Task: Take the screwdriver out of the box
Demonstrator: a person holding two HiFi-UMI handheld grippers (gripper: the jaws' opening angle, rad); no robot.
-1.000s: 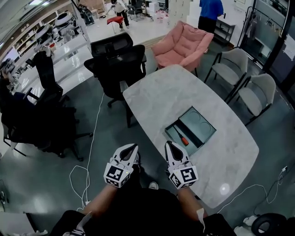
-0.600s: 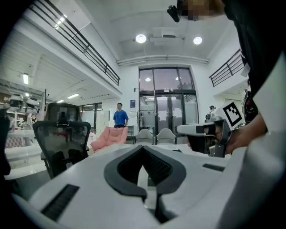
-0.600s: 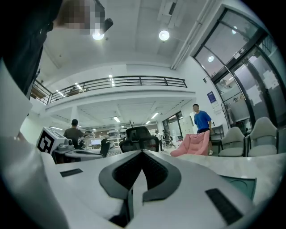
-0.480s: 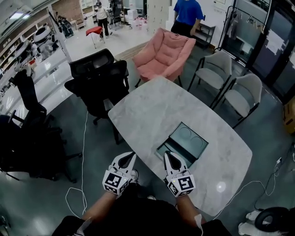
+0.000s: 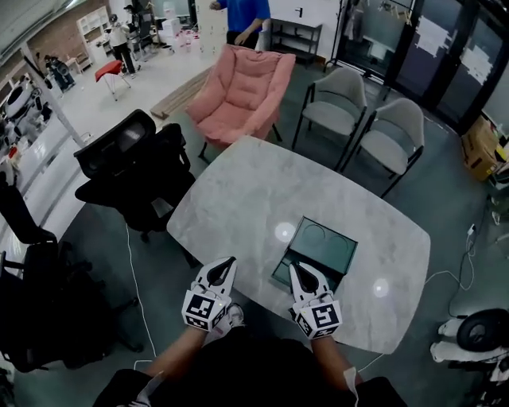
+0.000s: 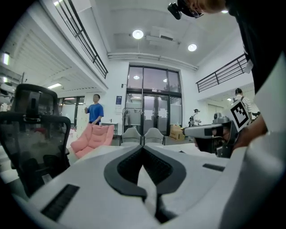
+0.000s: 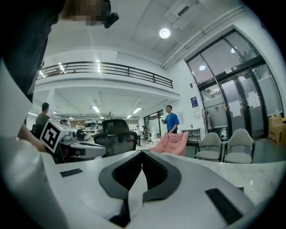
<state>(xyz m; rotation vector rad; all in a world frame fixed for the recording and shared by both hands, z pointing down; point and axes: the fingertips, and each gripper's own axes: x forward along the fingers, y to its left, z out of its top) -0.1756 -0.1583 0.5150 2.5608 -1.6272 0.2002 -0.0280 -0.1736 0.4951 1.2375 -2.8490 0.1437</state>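
Observation:
An open grey-green box [image 5: 324,245] lies on the white marble table [image 5: 238,187], near its front edge. No screwdriver shows; the box's near end is hidden behind my right gripper [image 5: 295,268]. That gripper is shut and empty, its tip over the box's near left corner; in its own view the jaws [image 7: 142,152] meet with nothing between them. My left gripper [image 5: 231,260] is shut and empty too, at the table's front edge left of the box, and its tips [image 6: 143,145] touch in its own view. Each gripper appears at the side of the other's view.
A pink armchair [image 5: 242,87] and two grey chairs [image 5: 336,99] [image 5: 394,143] stand beyond the table. Black office chairs [image 5: 131,167] are at the left, with a white cable [image 5: 131,270] on the floor. A person in blue [image 5: 242,9] stands far back.
The head view has swung, so the table sits more centred. Both shut grippers have come up to the table's front edge. The orange-handled screwdriver, seen in the box a second ago, is now hidden.

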